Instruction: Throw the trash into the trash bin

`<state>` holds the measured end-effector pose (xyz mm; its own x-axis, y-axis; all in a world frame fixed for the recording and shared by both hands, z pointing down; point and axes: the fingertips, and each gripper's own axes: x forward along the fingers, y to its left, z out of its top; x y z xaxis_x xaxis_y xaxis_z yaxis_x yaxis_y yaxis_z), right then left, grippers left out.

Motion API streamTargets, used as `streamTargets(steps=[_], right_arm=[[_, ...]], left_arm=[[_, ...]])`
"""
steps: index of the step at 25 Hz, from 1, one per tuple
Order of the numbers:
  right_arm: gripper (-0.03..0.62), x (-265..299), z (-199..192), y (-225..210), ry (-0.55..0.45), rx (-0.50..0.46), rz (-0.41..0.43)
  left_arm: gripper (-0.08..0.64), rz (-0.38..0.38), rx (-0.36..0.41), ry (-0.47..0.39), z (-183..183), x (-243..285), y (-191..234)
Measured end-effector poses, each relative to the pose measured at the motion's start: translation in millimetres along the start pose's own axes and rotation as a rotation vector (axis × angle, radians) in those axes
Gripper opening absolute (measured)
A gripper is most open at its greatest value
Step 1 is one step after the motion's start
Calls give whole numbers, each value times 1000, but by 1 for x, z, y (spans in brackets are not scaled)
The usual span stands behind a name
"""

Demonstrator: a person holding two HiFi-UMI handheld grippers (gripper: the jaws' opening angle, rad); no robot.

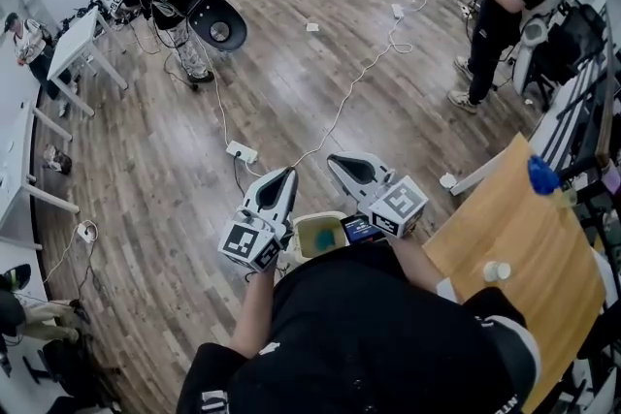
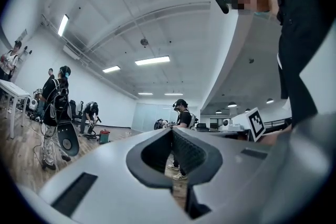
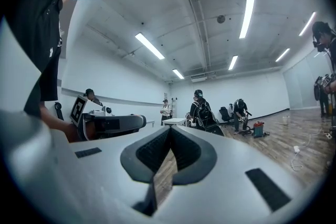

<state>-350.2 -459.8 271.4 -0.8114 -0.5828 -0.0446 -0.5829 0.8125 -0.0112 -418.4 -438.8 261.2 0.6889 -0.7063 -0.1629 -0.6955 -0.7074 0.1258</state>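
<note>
Pointing out level over the wooden floor, the left gripper (image 1: 284,175) and the right gripper (image 1: 339,161) sit side by side at the lower centre of the head view. Both sets of jaws are pressed together with nothing between them, as each gripper view confirms: left gripper (image 2: 171,131), right gripper (image 3: 169,131).

The trash bin (image 1: 303,227) stands just below and between the 2 grippers, close against the person's body. A teal patch shows inside it.

To the lower right is a wooden table (image 1: 505,218) with a blue object (image 1: 541,175) near its far edge and 2 small white pieces (image 1: 497,271) nearer the person. These look like the trash left to clear.

The risks, as I judge them:
- A reach to the table with the jaws unopened would push the small white pieces about, or off the edge, instead of picking them up.
- The bin is largely masked by the grippers and torso, so a release aimed by feel could miss the rim.

The teal patch could be trash or a liner, and I cannot tell which. The blue object is too small to identify. The table is cut off at the right edge, and neither gripper view shows the bin or the table.
</note>
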Motion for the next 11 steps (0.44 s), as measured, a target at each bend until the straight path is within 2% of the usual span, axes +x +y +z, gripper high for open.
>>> streamTargets(steps=[4, 11], right_arm=[[-2, 0, -6, -8, 6, 17, 25], [-3, -4, 14, -34, 15, 44, 29]], left_arm=[[8, 5, 5, 15, -9, 11, 2], [8, 24, -21, 1, 9, 41, 2]])
